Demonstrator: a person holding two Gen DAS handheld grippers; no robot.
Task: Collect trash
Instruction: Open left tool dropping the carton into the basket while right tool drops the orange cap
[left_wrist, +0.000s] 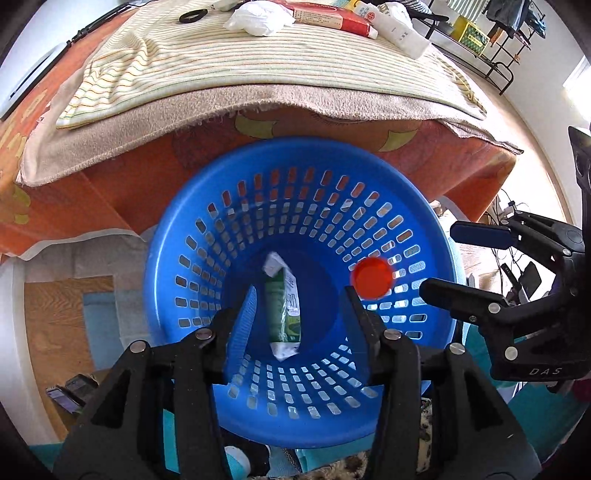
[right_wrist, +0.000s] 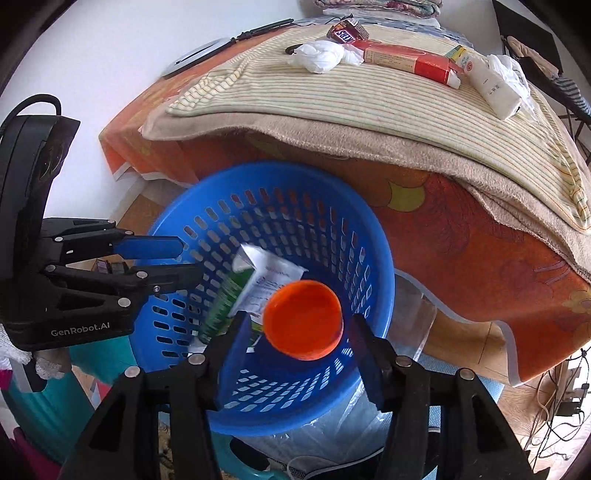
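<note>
A blue slotted basket (left_wrist: 207, 221) (right_wrist: 373, 266) stands on the floor in front of a covered table. A green and white wrapper (left_wrist: 282, 306) (right_wrist: 258, 280) lies in its bottom. An orange bottle cap (right_wrist: 303, 319) hangs in the air between my right gripper's open fingers, touching neither; it shows over the basket in the left wrist view (left_wrist: 372, 277). My left gripper (left_wrist: 301, 332) is open and empty above the basket. My right gripper (right_wrist: 295, 343) is open over the basket. On the table lie crumpled white tissue (right_wrist: 319, 55), a red box (right_wrist: 406, 61), a white tube (right_wrist: 487, 86) and a candy wrapper (right_wrist: 345, 33).
The table carries a striped cloth (right_wrist: 369, 110) over a beige towel (right_wrist: 406, 162) and an orange tablecloth (right_wrist: 461, 240). A black ring (left_wrist: 192, 16) lies at its far side. A clear plastic bag (right_wrist: 332, 432) lies under the basket. Cables (right_wrist: 554, 406) run on the floor at right.
</note>
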